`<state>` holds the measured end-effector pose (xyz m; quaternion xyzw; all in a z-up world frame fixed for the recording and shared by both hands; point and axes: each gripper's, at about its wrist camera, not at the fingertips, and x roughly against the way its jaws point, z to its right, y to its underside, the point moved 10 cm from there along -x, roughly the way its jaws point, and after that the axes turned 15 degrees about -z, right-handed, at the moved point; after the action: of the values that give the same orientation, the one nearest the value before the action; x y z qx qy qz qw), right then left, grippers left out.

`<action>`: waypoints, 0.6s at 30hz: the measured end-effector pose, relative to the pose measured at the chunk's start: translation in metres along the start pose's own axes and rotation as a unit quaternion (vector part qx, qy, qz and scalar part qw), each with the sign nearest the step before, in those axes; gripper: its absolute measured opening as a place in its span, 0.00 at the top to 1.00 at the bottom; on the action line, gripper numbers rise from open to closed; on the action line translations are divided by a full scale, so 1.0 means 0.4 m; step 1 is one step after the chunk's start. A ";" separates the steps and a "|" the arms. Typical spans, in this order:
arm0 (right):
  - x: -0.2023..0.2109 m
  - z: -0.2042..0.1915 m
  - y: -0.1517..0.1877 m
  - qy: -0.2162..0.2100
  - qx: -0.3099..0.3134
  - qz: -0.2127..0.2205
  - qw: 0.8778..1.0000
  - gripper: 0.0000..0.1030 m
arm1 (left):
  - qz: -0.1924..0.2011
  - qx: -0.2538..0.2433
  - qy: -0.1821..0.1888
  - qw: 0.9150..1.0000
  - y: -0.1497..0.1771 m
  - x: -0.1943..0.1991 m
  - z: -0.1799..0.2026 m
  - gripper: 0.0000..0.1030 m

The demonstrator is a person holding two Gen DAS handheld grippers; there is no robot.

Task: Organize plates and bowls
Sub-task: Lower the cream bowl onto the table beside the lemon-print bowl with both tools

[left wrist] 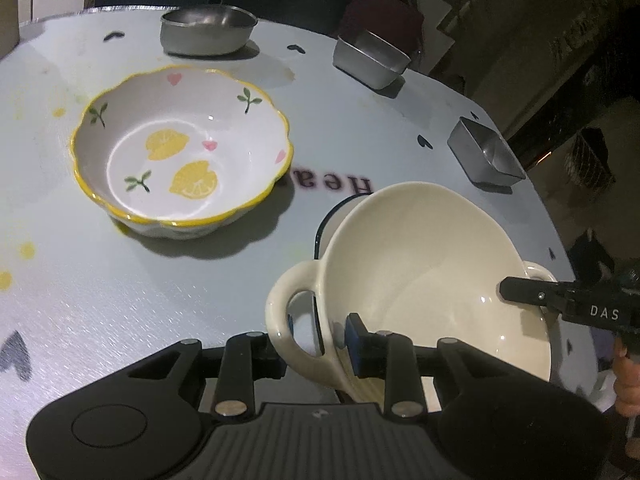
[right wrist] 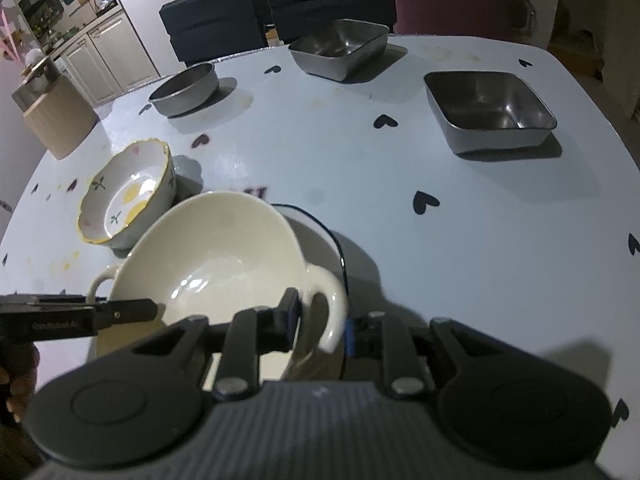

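Gripping the cream bowl [left wrist: 420,280] at both handles, left gripper [left wrist: 316,340] and right gripper [right wrist: 320,320] fingers clamping rim, tilted over a dark-rimmed plate [left wrist: 326,220] on the worktop [left wrist: 120,280]. Leaving lemon bowl [left wrist: 180,152] and steel dishes (three, scattered) [right wrist: 490,110] ungathered.

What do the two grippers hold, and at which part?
The cream bowl: left gripper and right gripper each straddle its wall beside a handle.
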<state>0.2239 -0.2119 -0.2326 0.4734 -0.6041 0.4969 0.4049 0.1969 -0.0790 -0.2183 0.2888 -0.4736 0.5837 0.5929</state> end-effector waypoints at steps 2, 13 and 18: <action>-0.008 -0.001 0.001 0.000 0.001 -0.006 1.000 0.71 | 0.001 -0.006 -0.006 1.000 0.000 0.003 0.001 0.70; -0.027 0.004 -0.007 0.006 0.006 -0.015 1.000 0.68 | -0.002 -0.018 -0.013 1.000 0.002 0.007 0.005 0.67; -0.043 0.006 -0.003 0.021 0.010 -0.022 0.999 0.65 | -0.003 -0.022 -0.017 1.000 0.001 0.006 0.006 0.67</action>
<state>0.2288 -0.2114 -0.2494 0.4804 -0.5795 0.5037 0.4238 0.1956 -0.0800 -0.2152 0.2875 -0.4955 0.5665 0.5924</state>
